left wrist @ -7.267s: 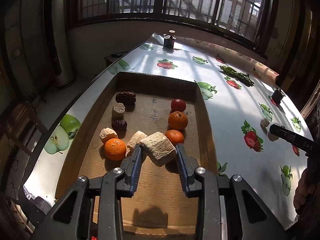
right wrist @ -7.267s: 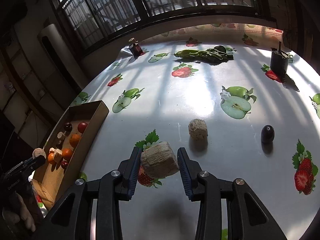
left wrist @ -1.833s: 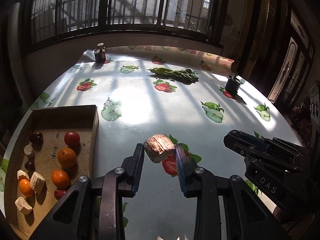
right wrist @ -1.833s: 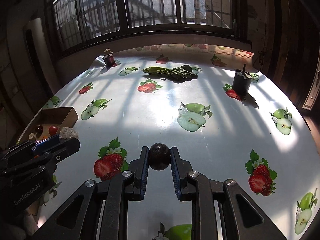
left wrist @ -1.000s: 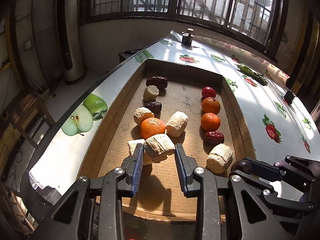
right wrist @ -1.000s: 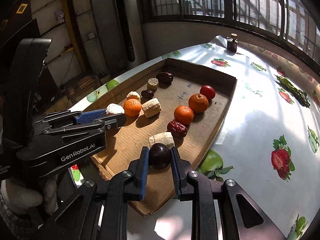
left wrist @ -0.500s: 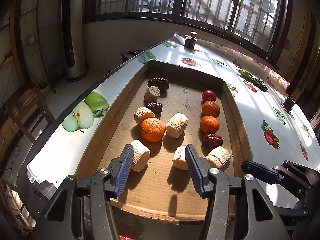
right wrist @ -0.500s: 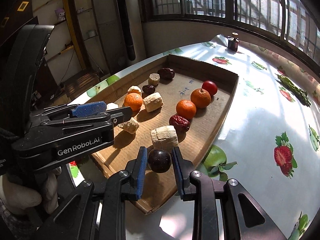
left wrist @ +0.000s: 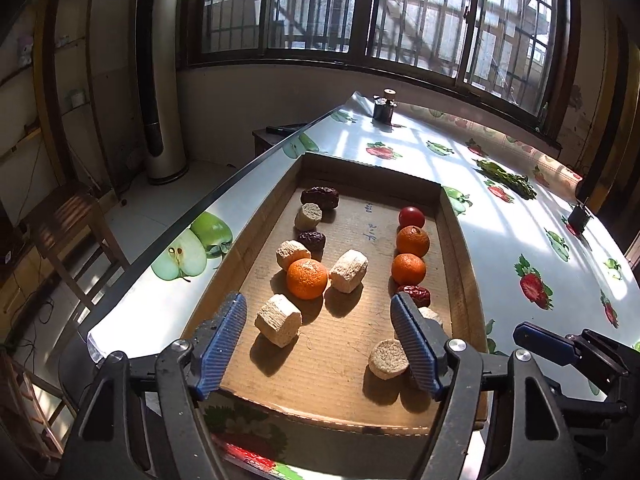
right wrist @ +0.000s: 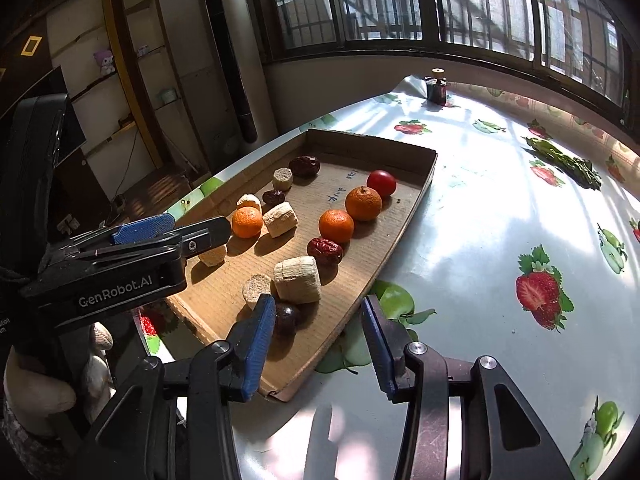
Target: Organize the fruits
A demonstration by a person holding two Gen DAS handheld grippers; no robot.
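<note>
A cardboard tray [left wrist: 460, 240] [right wrist: 416, 196] holds oranges [left wrist: 307, 279], a red tomato [left wrist: 411, 217], dark dates and several beige chunks. My left gripper [left wrist: 320, 344] hovers over the tray's near end with its jaws opening. One beige chunk [left wrist: 278, 326] lies loose on the cardboard between them, and a round one [left wrist: 386, 358] sits by the right finger. My right gripper [right wrist: 316, 346] is over the tray's near corner, jaws opening. A dark plum [right wrist: 286, 318] rests on the tray just beside its left pad, free of the right pad.
The tray lies along the left edge of a table [left wrist: 520, 216] covered in fruit-print cloth. A dark jar [left wrist: 384, 110] stands at the far corner, a bundle of greens [right wrist: 568, 162] farther right. A wooden chair [left wrist: 72, 220] and the floor lie below the left edge.
Both grippers have spread their jaws. The left one let its beige chunk down onto the tray; the right one let the dark plum down at the tray's near end. Both drew back slightly.
</note>
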